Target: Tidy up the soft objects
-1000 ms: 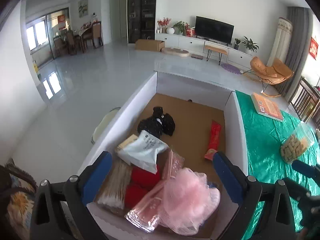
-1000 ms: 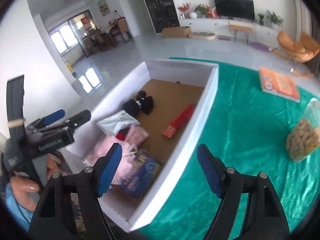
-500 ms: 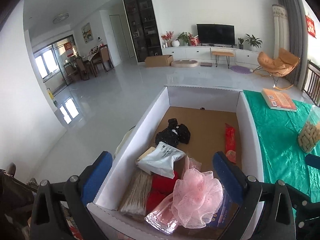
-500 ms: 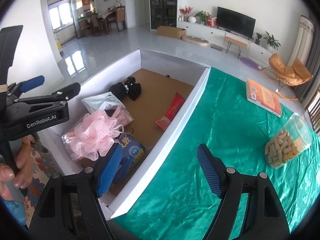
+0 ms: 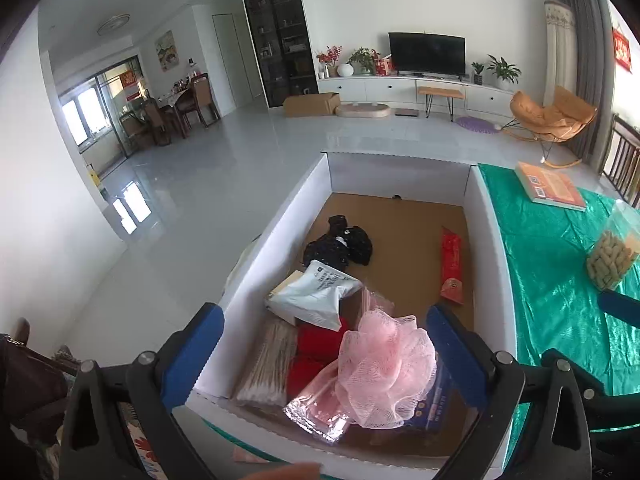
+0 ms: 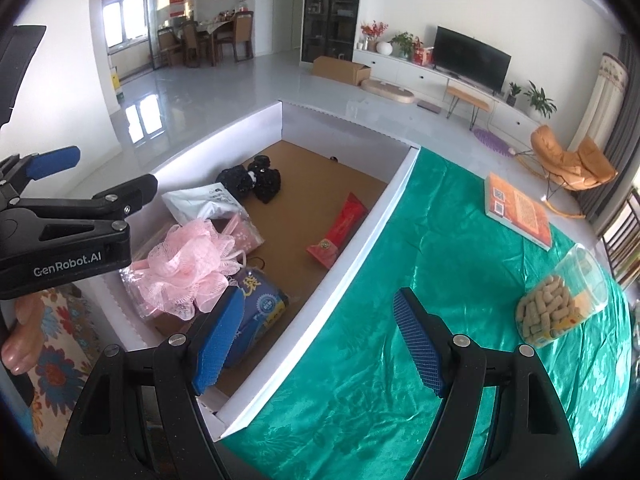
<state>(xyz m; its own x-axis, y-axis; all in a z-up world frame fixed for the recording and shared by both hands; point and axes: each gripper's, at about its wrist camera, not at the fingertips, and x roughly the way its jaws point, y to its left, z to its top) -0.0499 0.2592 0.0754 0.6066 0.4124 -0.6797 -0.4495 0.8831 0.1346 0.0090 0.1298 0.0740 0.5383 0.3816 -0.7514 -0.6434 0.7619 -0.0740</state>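
Room: bright living room, green cloth (image 6: 460, 280) covers the table, white box (image 5: 486, 256) stands at its left edge.
Left gripper (image 5: 324, 356): jaws wide apart, nothing between the pads, hovering over the near end of the box.
Pink mesh puff (image 5: 384, 364): on top of the pile in the box, at 12 o'clock from the left gripper, close below it; no clear long axis.
Right gripper (image 6: 320, 340): jaws apart, empty, over the box wall and the cloth; puff lies at 10 o'clock, so the left hand is nearer.
Jar (image 6: 560, 304): on the cloth, at 2 o'clock of the right gripper.
Views: only the right view shows the blue pack (image 6: 260, 312) clearly; only the left view shows the red item (image 5: 316, 344) under the puff.
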